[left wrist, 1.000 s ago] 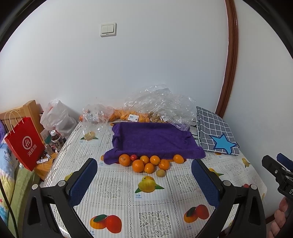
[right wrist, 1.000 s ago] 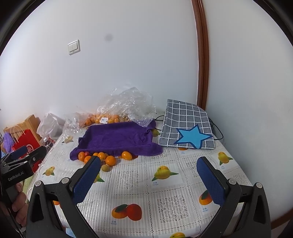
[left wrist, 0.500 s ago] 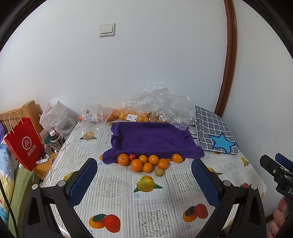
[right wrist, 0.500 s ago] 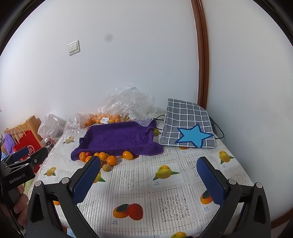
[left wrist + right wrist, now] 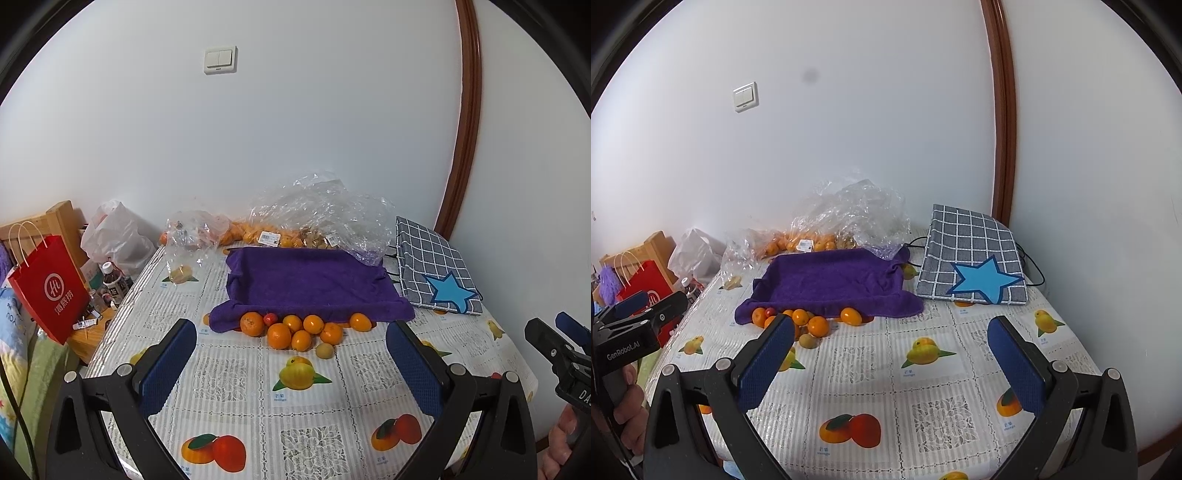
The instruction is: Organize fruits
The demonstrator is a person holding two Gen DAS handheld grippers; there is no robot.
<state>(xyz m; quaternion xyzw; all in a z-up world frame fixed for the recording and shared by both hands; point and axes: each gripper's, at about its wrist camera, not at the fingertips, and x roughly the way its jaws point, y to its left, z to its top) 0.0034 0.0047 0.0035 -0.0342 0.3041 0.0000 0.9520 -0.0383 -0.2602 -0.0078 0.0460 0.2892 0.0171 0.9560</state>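
Seven oranges (image 5: 279, 335), one small red fruit (image 5: 270, 317) and one greenish fruit (image 5: 325, 350) lie before a purple towel (image 5: 306, 284); left gripper (image 5: 291, 354) and right gripper (image 5: 892, 350) hover, jaws spread.

Both grippers have black frames with silver screws. Their fingers (image 5: 168, 363) carry blue textured pads (image 5: 1015, 369). The left gripper (image 5: 626, 345) is marked "GenRobot.AI" in white.

Bagged oranges (image 5: 255, 234) behind crinkled plastic (image 5: 325, 210) — count unreadable, label (image 5: 269, 238) too small
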